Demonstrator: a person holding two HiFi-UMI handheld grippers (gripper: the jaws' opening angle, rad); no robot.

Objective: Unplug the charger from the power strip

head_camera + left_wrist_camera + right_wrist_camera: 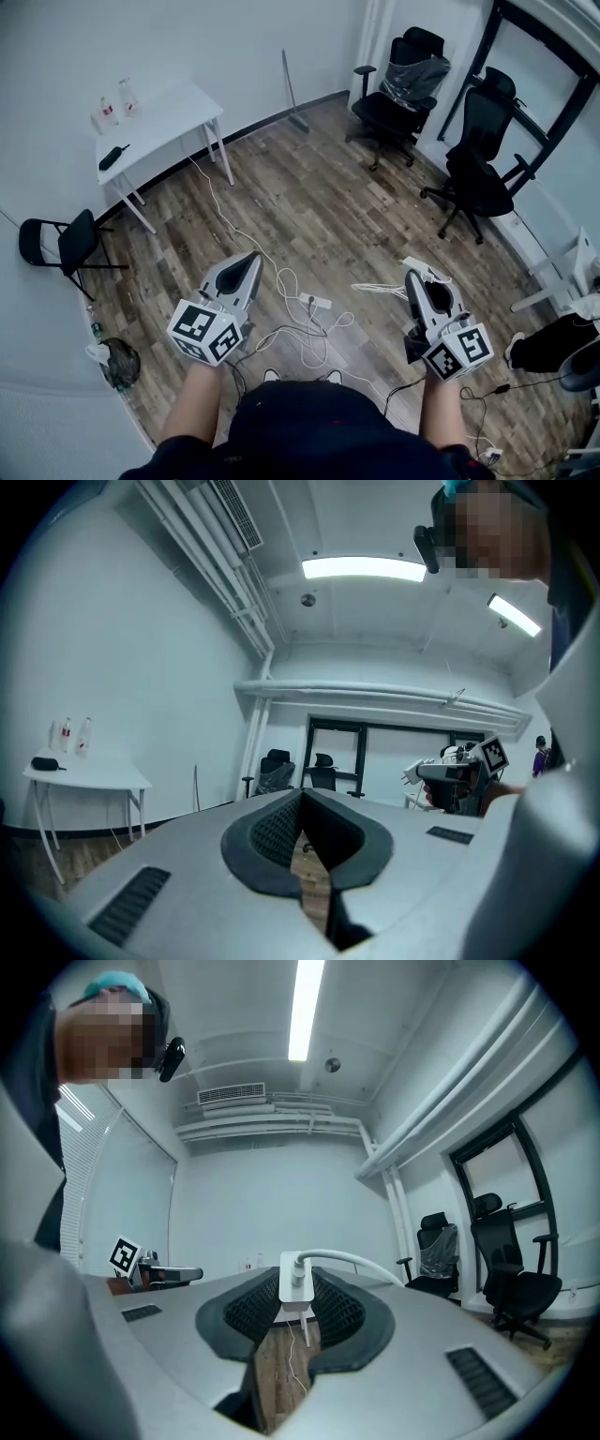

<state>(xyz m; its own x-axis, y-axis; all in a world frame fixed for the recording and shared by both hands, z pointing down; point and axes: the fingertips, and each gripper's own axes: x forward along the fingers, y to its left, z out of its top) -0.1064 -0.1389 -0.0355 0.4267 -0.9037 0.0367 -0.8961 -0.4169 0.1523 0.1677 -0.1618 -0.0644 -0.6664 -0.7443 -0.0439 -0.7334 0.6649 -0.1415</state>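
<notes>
In the head view both grippers are held up above the wooden floor, pointing level. My right gripper [413, 275] is shut on a small white charger [418, 268], and its white cable [375, 287] trails off to the left. The right gripper view shows the charger [295, 1290] upright between the dark pads [246, 1309], cable arching right. The white power strip [316, 302] lies on the floor between the two grippers, with cords looped around it. My left gripper [254, 258] holds nothing. In the left gripper view its jaws meet at the tips [302, 797].
A white table [155, 127] with bottles stands at the back left, a black folding chair [61, 246] at the left wall. Two black office chairs [403, 80] [483, 159] are at the back right. Loose cables [300, 342] cross the floor by the person's feet.
</notes>
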